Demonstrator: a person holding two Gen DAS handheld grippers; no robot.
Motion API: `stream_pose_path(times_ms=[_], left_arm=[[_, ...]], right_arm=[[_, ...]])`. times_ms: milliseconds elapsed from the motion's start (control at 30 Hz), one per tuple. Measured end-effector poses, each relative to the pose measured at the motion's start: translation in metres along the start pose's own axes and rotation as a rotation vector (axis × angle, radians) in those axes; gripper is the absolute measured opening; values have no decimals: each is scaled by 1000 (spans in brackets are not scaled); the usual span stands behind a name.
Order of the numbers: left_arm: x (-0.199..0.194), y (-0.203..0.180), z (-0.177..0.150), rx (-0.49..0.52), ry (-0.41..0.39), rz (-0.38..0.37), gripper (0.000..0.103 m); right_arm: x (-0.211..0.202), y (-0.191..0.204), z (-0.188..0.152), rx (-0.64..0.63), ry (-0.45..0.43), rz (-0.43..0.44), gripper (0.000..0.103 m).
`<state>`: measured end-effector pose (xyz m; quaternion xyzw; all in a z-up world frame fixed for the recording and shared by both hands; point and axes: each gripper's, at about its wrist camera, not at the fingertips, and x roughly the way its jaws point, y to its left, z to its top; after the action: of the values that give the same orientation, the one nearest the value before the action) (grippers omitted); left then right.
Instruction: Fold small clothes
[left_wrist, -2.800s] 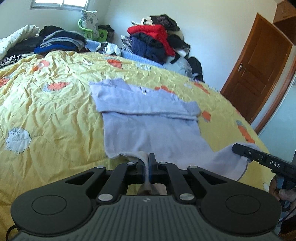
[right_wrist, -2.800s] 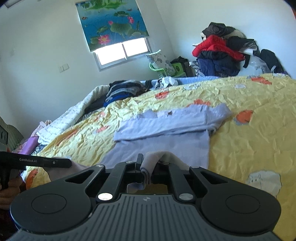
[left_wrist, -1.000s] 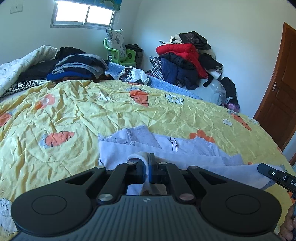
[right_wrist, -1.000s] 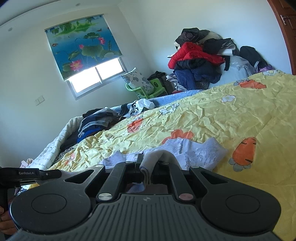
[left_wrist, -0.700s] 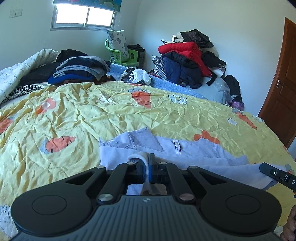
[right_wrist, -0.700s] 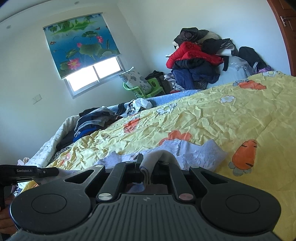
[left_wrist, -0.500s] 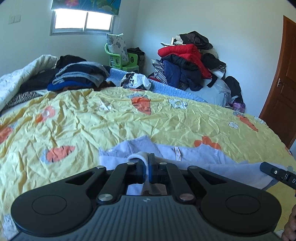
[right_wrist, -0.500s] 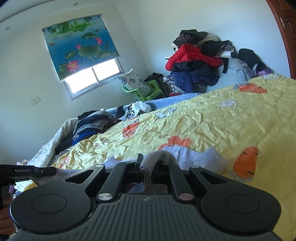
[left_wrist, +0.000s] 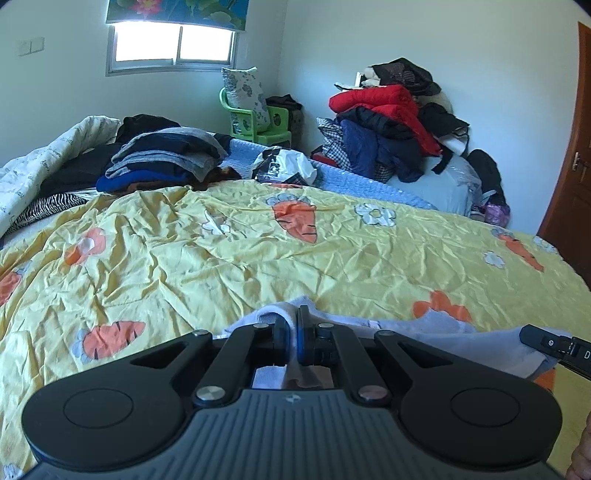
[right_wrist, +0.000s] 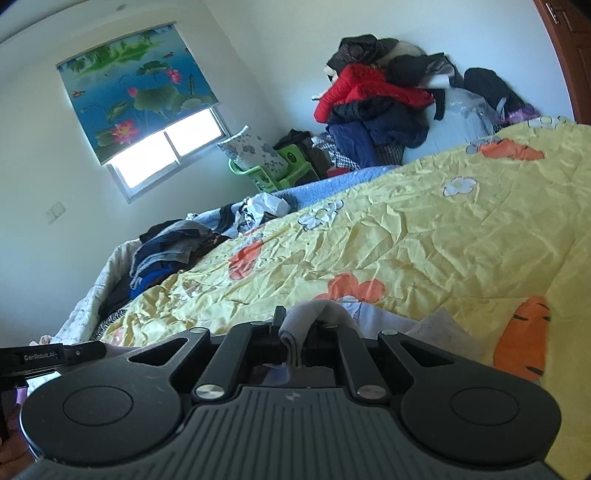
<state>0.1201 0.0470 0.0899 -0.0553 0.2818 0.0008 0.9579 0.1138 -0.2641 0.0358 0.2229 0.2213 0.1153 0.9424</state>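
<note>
1. Nearest in the left wrist view: left gripper (left_wrist: 291, 338), jaws pressed together on a fold of the pale lilac garment (left_wrist: 436, 328), the cloth bunched over the fingertips.
2. Nearest in the right wrist view: right gripper (right_wrist: 291, 338), jaws narrow and clamped on another grey-lilac fold of the same garment (right_wrist: 399, 321).
3. Just beyond both tools: rest of the garment spread on the yellow bedspread (left_wrist: 229, 254) near the front edge of the bed, stretched between the two grips.
4. At the right edge of the left view: black tip of the right gripper, touching the cloth.
5. Further on: wide wrinkled area of the bedspread with orange carrot and white flower prints.
6. At the far edge of the bed: stack of folded dark clothes (left_wrist: 166, 158) toward the left corner.
7. Behind the bed: green chair (left_wrist: 258, 118) with a pillow, and a pile with a red jacket (left_wrist: 384, 107) against the wall.
8. Farthest: window (left_wrist: 173, 44) under a lotus-print blind.
</note>
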Motion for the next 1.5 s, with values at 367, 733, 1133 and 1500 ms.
stream_pose_path(times_ms=[367,733,1133,1500], left_arm=[[74,-4,-3,12,82,75,4],[109,17,-1,-89,218,-13,4],[154,81,7,-554,428,-156,4],[138,76,41,-439,267,22,6]], right_arm=[[64,-19,-3,33,106,-40,11],[99,-46,7,186,281,53,32],[110,-87,21,446,193,60,37],[95,-29,22,42,215,139,43]])
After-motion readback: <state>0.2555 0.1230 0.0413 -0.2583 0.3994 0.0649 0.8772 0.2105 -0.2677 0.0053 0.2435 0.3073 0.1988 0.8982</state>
